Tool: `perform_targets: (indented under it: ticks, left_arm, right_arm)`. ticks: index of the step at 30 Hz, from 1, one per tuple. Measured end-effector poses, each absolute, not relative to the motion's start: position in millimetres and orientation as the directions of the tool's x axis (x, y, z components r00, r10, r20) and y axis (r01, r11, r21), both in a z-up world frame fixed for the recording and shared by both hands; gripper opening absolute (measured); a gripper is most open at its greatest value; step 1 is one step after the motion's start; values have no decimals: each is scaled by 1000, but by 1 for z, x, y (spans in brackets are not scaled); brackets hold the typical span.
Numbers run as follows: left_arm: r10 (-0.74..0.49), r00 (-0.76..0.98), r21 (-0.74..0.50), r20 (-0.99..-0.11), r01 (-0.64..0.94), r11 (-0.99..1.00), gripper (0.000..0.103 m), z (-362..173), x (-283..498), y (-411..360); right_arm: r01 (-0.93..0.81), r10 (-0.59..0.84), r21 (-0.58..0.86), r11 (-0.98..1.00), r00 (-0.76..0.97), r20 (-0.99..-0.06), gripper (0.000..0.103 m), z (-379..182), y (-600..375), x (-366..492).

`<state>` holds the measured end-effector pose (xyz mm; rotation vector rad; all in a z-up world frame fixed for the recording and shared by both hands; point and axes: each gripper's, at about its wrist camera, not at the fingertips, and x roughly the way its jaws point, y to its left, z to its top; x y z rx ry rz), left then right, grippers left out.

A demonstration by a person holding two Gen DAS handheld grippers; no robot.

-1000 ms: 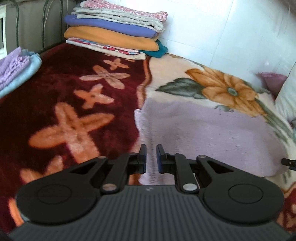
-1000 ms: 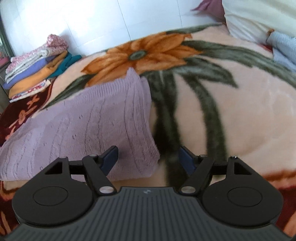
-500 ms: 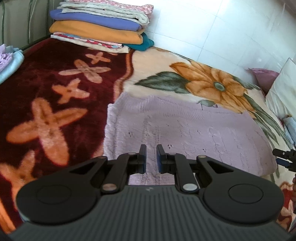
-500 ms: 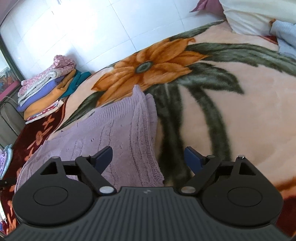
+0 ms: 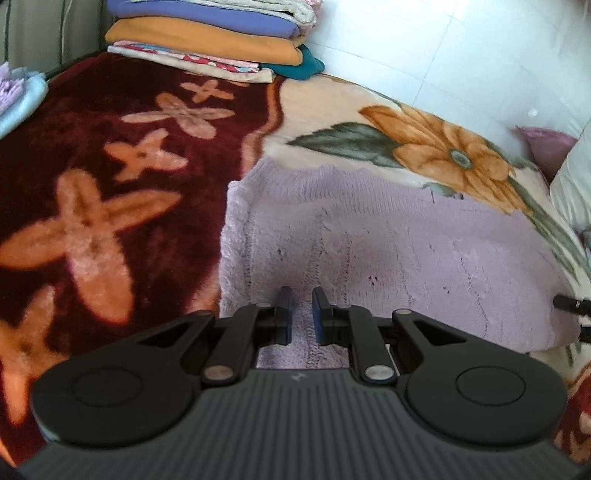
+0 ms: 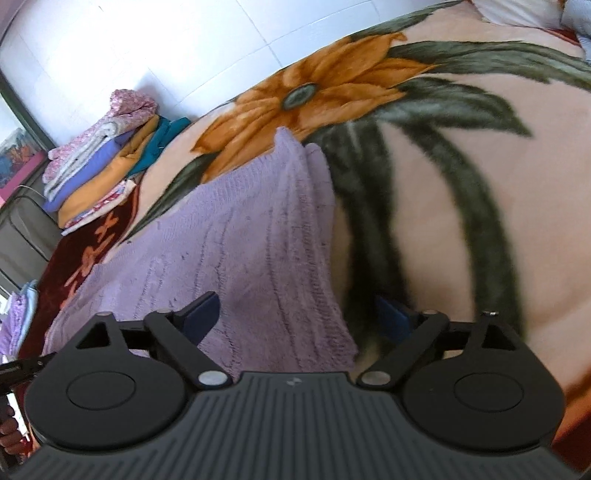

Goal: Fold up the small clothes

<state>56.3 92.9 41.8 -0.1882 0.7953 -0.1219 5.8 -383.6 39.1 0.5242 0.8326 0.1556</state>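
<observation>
A lilac knitted sweater point(image 5: 388, 236) lies flat on the flowered blanket point(image 5: 92, 221). My left gripper point(image 5: 300, 295) hovers over the sweater's near left part, jaws almost together with nothing between them. In the right wrist view the sweater point(image 6: 251, 236) runs from the centre to the left. My right gripper point(image 6: 295, 301) sits over its near right corner, jaws opening wide. The corner lies below the gap and the pads do not press on it. The right gripper's tip point(image 5: 570, 306) shows at the sweater's right end, and the left gripper's tip point(image 6: 22, 365) at the left edge.
A stack of folded clothes point(image 5: 207, 33) stands at the far end of the bed against the tiled wall point(image 5: 461, 55), also visible as the stack point(image 6: 107, 162). A white pillow point(image 5: 572, 184) lies at the right. More folded lilac and blue cloth point(image 5: 18, 92) sits at the far left.
The left gripper has moved forward and down from the sweater's near left corner to above its left part. The right gripper's jaws have widened, and it has rolled and come lower over the right corner.
</observation>
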Motion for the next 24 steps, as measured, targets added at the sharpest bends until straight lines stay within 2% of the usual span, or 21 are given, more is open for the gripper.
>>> perform_targets:
  ticks: [3, 4, 5, 7, 16, 19, 21, 22, 23, 24]
  left_arm:
    - [-156, 699, -172, -698, 48, 984, 15, 41, 56, 86]
    - [-151, 700, -162, -698, 51, 986, 15, 41, 55, 84]
    - [-146, 700, -155, -699, 52, 987, 15, 42, 55, 83]
    - [-145, 698, -153, -701, 51, 987, 15, 42, 55, 82]
    - [-140, 683, -149, -717, 45, 988, 15, 43, 57, 80]
    - [-149, 681, -168, -717, 38, 985, 15, 44, 57, 81]
    - [-159, 679, -184, -717, 37, 982, 15, 44, 56, 81]
    - [-164, 677, -189, -717, 38, 981, 15, 45, 55, 82]
    - [-169, 676, -192, -718, 40, 981, 15, 45, 54, 82]
    - [-171, 674, -194, -719, 42, 980, 15, 46, 53, 83]
  right_arm:
    - [66, 347, 523, 850, 676, -650, 96, 36, -385, 10]
    - [59, 355, 528, 847, 678, -644, 91, 37, -386, 10]
    - [46, 366, 535, 844, 679, -636, 79, 38, -386, 9]
    - [20, 441, 602, 798, 661, -607, 68, 38, -389, 9]
    - [140, 511, 766, 628, 668, -541, 69, 12, -405, 13]
    - [137, 511, 767, 626, 671, -537, 68, 13, -403, 15]
    - [120, 494, 737, 665, 670, -554, 57, 15, -398, 13]
    - [117, 493, 729, 674, 664, -562, 43, 16, -397, 12]
    - [120, 510, 745, 657, 657, -555, 38, 14, -399, 11]
    - [127, 524, 764, 633, 657, -543, 38, 12, -401, 11]
